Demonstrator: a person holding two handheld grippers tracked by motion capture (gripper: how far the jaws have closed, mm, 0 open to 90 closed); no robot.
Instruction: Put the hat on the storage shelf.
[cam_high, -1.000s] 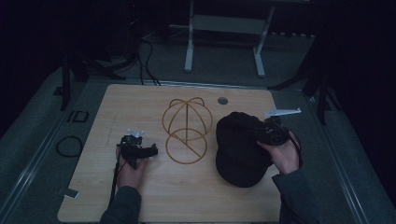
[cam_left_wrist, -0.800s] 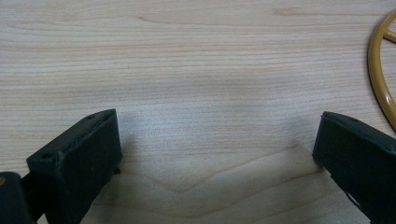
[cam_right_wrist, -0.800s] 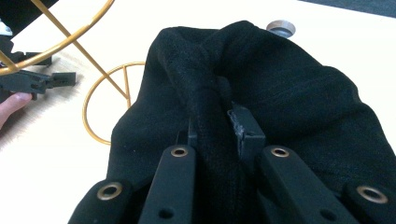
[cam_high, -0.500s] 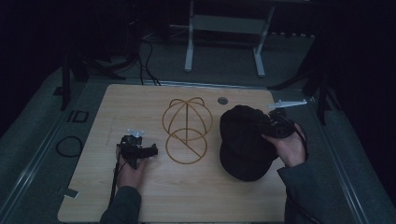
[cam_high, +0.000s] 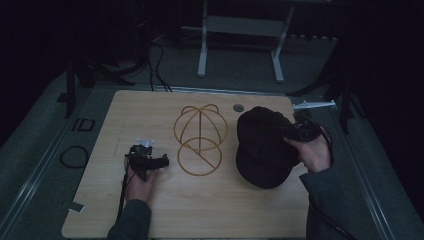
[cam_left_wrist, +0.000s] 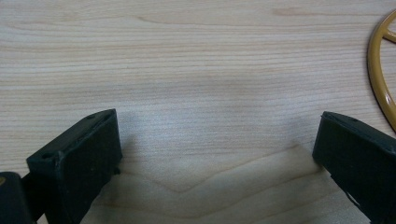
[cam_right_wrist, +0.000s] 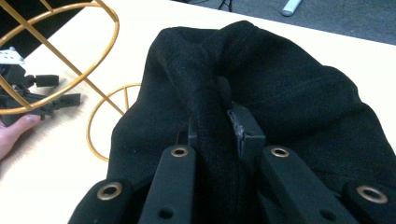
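A black cap (cam_high: 262, 147) lies at the right of the wooden table (cam_high: 150, 110), its right side lifted off the top. My right gripper (cam_high: 292, 132) is shut on a fold of the cap's crown. In the right gripper view the fabric (cam_right_wrist: 299, 93) is pinched between the two jaws at my right gripper (cam_right_wrist: 217, 128). A gold wire hat stand (cam_high: 200, 137) rests at the table's middle, also seen as the gold wire stand (cam_right_wrist: 70, 70). Left of it, my left gripper (cam_high: 162, 161) rests on the table, open, with bare wood between its fingers (cam_left_wrist: 79, 163).
A small round grey grommet (cam_high: 238, 107) sits in the table's far edge. A white metal frame (cam_high: 240, 30) stands on the floor beyond the table. Cables (cam_high: 75, 155) lie on the floor at left. A gold ring edge (cam_left_wrist: 380, 70) shows right of my left gripper.
My right gripper has risen and moved right with the cap, lifting its right side and pulling the cap more upright. My left gripper has stayed put.
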